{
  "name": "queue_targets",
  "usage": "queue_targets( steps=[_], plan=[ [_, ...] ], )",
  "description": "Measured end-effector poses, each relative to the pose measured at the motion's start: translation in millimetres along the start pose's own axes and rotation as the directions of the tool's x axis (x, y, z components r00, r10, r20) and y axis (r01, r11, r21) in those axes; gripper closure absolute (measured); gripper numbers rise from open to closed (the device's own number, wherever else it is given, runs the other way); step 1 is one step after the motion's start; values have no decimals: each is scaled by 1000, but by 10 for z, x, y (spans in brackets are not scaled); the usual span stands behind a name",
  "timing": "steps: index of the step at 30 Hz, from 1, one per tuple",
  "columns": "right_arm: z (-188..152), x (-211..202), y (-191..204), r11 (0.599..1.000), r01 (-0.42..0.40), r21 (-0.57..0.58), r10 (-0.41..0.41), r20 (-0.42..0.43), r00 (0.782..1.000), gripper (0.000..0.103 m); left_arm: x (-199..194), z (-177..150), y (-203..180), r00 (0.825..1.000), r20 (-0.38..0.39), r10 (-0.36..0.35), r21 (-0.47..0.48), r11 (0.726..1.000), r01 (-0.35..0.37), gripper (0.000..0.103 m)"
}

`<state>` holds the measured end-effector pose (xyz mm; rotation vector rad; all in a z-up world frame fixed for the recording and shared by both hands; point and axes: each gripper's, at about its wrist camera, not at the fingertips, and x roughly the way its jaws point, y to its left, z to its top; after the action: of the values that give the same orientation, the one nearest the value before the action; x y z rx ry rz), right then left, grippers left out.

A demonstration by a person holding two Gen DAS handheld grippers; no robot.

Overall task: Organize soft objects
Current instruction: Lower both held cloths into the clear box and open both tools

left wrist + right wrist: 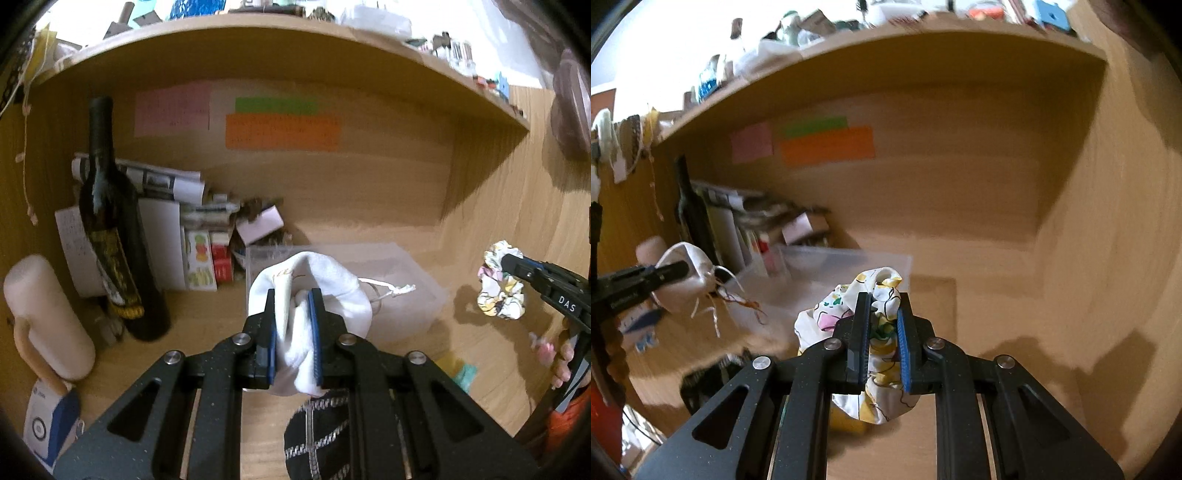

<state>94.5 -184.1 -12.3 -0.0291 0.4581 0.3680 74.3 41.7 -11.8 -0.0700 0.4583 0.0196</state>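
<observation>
Two hand-held grippers each clamp a soft item above the wooden surface (424, 343): the left hand-held gripper (293, 325) pinches a white drawstring pouch (314, 291), the right hand-held gripper (882, 328) a floral scrunchie (882, 295). A clear bin (406, 280) sits at twelve o'clock; releasing directly over its opening would likely work best.

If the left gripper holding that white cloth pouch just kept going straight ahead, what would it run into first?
Most likely the clear plastic storage bin on the wooden desk. The left gripper, shut on the white drawstring cloth pouch, points right at it. Depth is hard to judge, so it could pass above the rim.
</observation>
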Motion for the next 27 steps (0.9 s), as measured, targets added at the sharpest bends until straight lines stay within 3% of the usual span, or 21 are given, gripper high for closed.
queue_targets(
  steps=[5,12,18,27],
  plan=[
    [188,214,114,999,-28,-16,29,20,999,91,137,207,49,1000,23,-12,-27,1000,12,89],
    [302,622,221,998,-43,-41,42,-34,999,91,440,375,131,1000,14,5,-61,998,-5,89],
    [317,1011,237,998,-37,-42,32,-117,993,91,797,378,169,998,-57,10,-78,997,-15,89],
    [122,1510,236,998,-31,-56,15,-264,964,91,1248,250,-10,983,-185,17,-7,1000,-18,89]
  ],
)
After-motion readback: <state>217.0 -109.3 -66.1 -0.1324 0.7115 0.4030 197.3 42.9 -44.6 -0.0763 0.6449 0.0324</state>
